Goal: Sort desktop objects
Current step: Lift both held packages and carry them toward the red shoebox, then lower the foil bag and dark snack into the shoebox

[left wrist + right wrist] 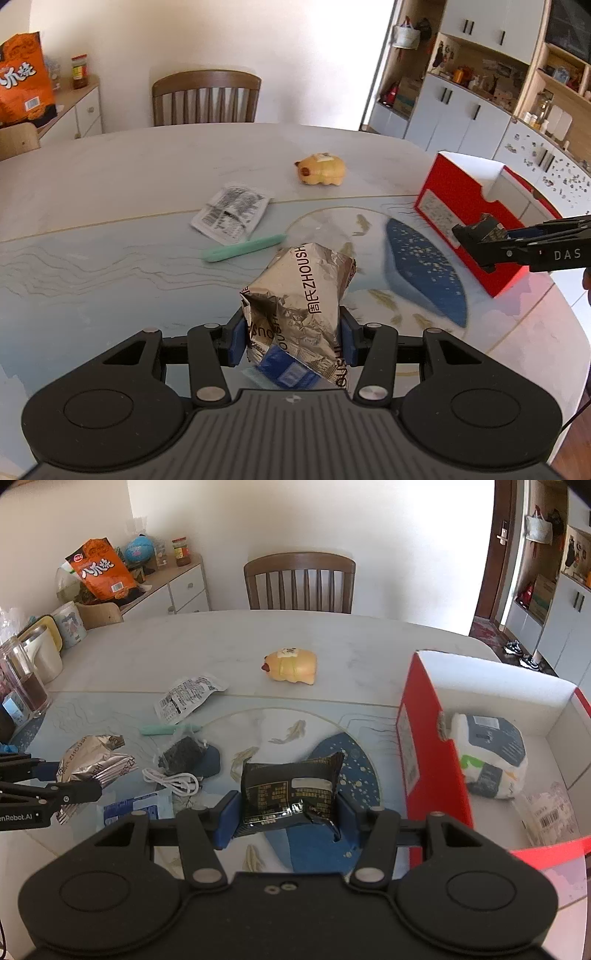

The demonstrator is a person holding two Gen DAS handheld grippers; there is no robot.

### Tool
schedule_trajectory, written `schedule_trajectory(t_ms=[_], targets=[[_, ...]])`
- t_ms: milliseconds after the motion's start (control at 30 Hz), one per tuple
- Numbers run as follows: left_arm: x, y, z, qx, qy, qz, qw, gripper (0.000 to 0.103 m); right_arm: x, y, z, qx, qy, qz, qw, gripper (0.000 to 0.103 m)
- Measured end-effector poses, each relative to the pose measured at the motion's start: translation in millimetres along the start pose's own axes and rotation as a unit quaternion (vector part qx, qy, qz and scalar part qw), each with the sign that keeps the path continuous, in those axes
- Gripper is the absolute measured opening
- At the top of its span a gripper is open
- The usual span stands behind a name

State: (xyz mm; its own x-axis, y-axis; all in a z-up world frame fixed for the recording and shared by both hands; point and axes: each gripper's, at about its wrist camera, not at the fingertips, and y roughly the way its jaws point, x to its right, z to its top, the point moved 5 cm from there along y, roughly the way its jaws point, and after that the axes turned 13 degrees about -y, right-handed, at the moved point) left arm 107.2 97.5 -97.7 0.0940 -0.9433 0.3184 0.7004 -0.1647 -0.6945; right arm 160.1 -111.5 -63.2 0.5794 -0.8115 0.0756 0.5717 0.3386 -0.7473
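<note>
Both grippers loaded mid-sort: left gripper [291,341] clamps silver foil packet [299,295], right gripper [284,818] clamps black snack packet [290,790]; next, drop it in red box [436,753] at 3 o'clock

On the tabletop [155,646] the open box [436,746] stands at the right — a wrapped packet [491,757] lies inside it. The toy [293,666] sits farther back; a flat sachet [186,698] lies left of it, a stick [162,730] just nearer.
</note>
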Motion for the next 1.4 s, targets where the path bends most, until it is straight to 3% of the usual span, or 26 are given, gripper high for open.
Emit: schedule_trajectory(t_ms=[767,1400], targets=[[110.1,-0.6,8.3,0.005,0.063,-0.065,0.9959,0.047,56.9,-52.4,-24.8,0.025,0.022,-0.033,0.999,0.055],[195.4,15.3,12.7,0.01,0.092,-0.091,0.9915,0.047,127.2,-77.5,-35.9,0.04,0.013,-0.054,0.998,0.055]])
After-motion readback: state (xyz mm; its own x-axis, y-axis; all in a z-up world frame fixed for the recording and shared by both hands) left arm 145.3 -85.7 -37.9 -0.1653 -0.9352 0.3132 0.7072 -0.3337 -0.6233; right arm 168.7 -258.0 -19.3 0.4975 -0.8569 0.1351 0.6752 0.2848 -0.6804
